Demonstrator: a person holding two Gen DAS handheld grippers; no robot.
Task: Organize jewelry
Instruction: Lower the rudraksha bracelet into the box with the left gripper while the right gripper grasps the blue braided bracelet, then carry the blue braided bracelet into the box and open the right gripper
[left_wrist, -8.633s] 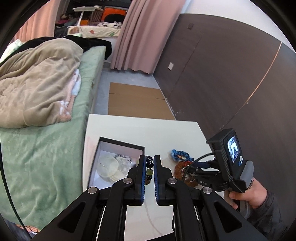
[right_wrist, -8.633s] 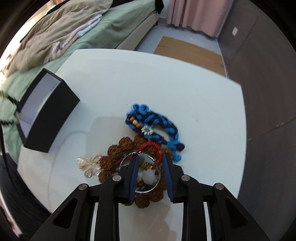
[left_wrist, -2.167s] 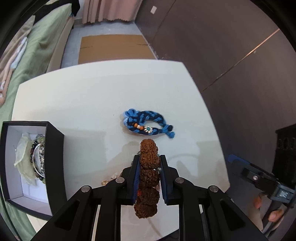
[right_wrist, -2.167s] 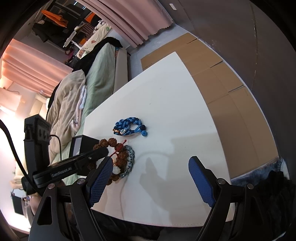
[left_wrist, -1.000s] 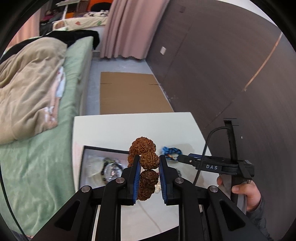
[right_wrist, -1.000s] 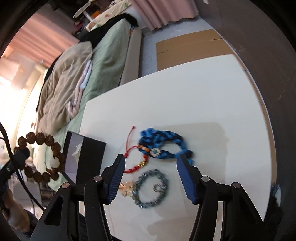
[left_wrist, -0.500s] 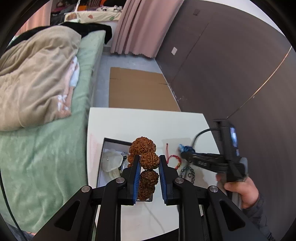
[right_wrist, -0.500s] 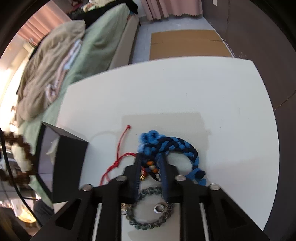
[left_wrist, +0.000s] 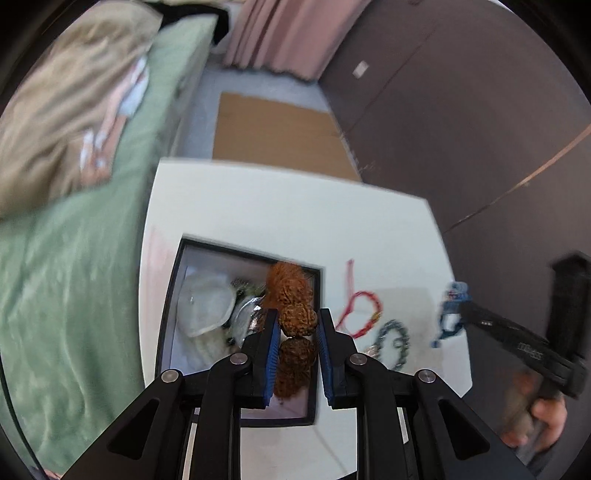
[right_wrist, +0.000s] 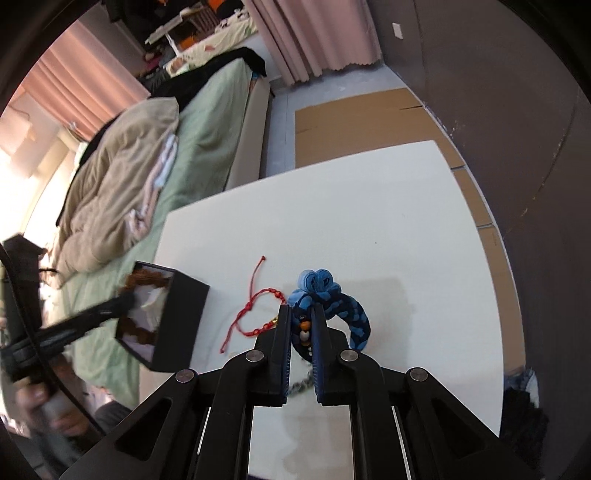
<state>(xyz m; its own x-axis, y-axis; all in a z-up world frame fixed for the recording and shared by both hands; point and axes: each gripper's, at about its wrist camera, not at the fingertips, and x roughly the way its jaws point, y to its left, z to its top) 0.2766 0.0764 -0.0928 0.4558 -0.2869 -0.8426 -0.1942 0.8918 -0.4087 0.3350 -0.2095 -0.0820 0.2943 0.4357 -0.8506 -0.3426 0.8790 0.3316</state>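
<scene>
left gripper (left_wrist: 295, 325) holds above the open black box (left_wrist: 177, 280), jaws narrowed onto the brown bead bracelet (left_wrist: 295, 317), one large knobbly bead clamped between the blue pads and the rest of the strand above and below the tips, over the box interior. the box sits at the near left of the white table (left_wrist: 280, 218); inside it lie a pale translucent piece (left_wrist: 207, 306) and some dark and silvery items, blurred, make not determinable. right of the box on the table: a red cord bracelet (left_wrist: 364, 306), then a grey-green chain bracelet (left_wrist: 393, 341) nearer. right gripper (right_wrist: 301, 325) is low over the table, jaws nearly closed on the blue braided bracelet (right_wrist: 347, 310) at its beaded section, small orange and white beads visible between the pads; the braid loops out to the right of the tips and seems to rest on the table. the red cord lies just left of the right gripper, touching or nearly touching the braid; cannot tell which. a bed (right_wrist: 207, 136) with a beige blanket (right_wrist: 122, 177) stands left of the table, cardboard (right_wrist: 362, 118) on the floor beyond.
</scene>
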